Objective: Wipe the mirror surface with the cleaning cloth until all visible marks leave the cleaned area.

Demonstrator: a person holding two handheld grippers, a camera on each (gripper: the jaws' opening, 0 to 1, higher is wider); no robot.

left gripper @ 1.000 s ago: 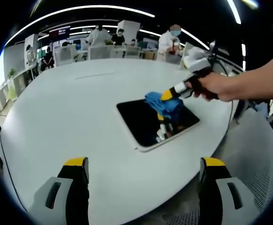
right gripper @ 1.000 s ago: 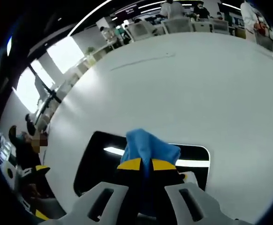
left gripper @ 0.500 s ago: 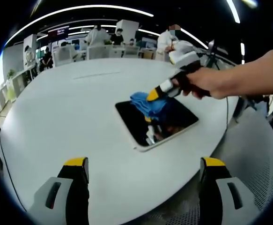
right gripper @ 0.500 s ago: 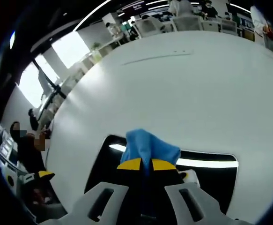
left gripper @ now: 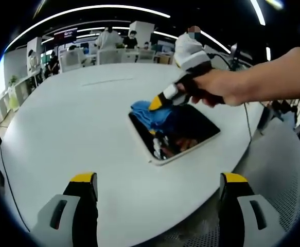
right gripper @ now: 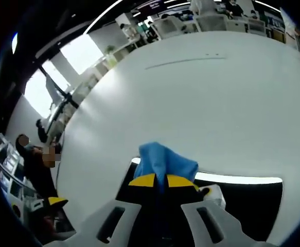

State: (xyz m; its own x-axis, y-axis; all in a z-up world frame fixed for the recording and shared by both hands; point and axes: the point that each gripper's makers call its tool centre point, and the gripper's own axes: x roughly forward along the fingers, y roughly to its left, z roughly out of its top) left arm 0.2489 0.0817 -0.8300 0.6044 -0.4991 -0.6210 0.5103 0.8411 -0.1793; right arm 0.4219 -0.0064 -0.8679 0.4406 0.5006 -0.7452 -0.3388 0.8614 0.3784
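My left tool (left gripper: 157, 193), lower frame of the left gripper view, has its jaws wide and holds nothing; I park it low over the bench (left gripper: 67, 118) so the mirror (left gripper: 191, 128) sits in sight, centre frame. Cloth (left gripper: 144, 110) lies on the mirror's upper left corner, pressed down to rub marks off. My right tool (left gripper: 160, 100) comes in from the right, clamped on the cloth (right gripper: 162, 160). Marks too small to judge.
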